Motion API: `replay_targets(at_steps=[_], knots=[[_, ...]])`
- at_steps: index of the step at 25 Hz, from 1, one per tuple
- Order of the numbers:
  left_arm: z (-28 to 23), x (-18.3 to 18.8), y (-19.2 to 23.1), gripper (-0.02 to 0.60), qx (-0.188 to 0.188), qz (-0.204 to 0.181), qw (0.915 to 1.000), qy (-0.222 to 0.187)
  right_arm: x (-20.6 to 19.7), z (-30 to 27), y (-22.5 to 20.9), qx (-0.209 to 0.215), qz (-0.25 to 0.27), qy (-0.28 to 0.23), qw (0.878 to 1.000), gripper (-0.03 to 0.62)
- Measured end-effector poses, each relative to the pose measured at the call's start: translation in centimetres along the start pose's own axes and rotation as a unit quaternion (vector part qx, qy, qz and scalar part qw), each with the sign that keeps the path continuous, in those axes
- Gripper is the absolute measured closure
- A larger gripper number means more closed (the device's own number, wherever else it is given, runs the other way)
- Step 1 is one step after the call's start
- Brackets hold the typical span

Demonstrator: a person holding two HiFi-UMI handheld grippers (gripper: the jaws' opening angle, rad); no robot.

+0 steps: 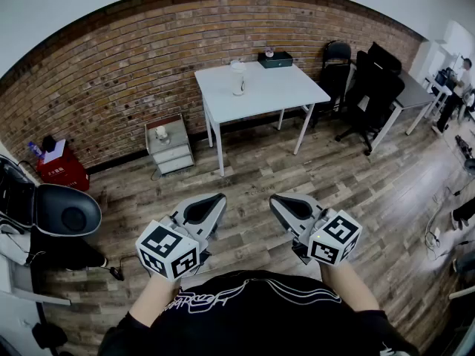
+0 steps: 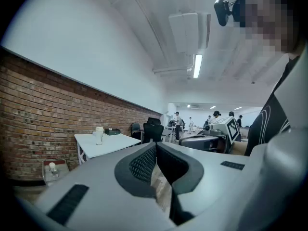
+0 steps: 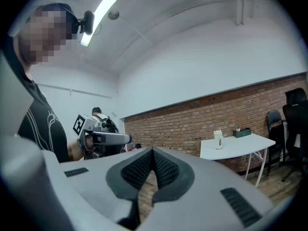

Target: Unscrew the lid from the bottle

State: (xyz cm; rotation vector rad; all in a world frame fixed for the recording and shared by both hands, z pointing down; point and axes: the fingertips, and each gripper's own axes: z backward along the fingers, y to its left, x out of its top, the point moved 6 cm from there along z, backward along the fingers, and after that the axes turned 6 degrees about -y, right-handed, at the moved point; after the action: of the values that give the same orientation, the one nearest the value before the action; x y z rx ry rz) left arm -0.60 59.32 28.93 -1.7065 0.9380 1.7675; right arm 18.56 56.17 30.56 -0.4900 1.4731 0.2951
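Note:
A pale bottle with a white lid stands upright on the white table by the brick wall, far from both grippers. It also shows small in the left gripper view as the bottle on the table, and in the right gripper view as the bottle on the table. My left gripper and right gripper are held side by side close to my body, above the wood floor, pointing toward the table. The jaws of both are shut with nothing between them.
A dark green box sits at the table's far corner. A small drawer unit and a red crate stand against the wall. Black office chairs and a grey desk are to the right, and a black seat at left.

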Motion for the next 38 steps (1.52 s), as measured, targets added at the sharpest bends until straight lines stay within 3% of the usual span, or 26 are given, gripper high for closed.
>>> replay_targets(at_steps=[11,19,22,25,29,32,38], knots=[[0.9,-0.6,4.0,0.549,0.003,0.012,0.9999,-0.005,-1.1,-3.1,-1.0,-0.023,-0.02,0.003,1.0,0.6],[0.8,-2.5,6.8,0.548,0.006,0.052,0.9986,-0.004,-2.2,-3.1,-2.5,-0.066,-0.042,0.012,0.997,0.589],[0.1,-2.6,7.7,0.535,0.009,0.054,0.9985,-0.008,-2.3,-3.4,-3.6,-0.076,-0.049,0.012,0.996,0.457],[-1.4,-3.1,8.8,0.369,0.006,0.065,0.9978,-0.006,-2.5,-3.9,-5.4,-0.083,-0.049,0.008,0.995,0.339],[-3.7,-3.7,11.2,0.281,0.026,0.06,0.9978,-0.012,-3.2,-5.4,-9.2,-0.104,-0.059,-0.001,0.993,0.218],[-5.8,-4.1,13.8,0.247,0.038,0.05,0.998,-0.006,-3.4,-7.8,-12.7,-0.107,-0.065,-0.011,0.992,0.17],[-12.4,-4.5,20.7,0.232,0.049,0.05,0.9975,0.013,-3.0,-13.8,-21.4,-0.102,-0.062,-0.015,0.993,0.145]])
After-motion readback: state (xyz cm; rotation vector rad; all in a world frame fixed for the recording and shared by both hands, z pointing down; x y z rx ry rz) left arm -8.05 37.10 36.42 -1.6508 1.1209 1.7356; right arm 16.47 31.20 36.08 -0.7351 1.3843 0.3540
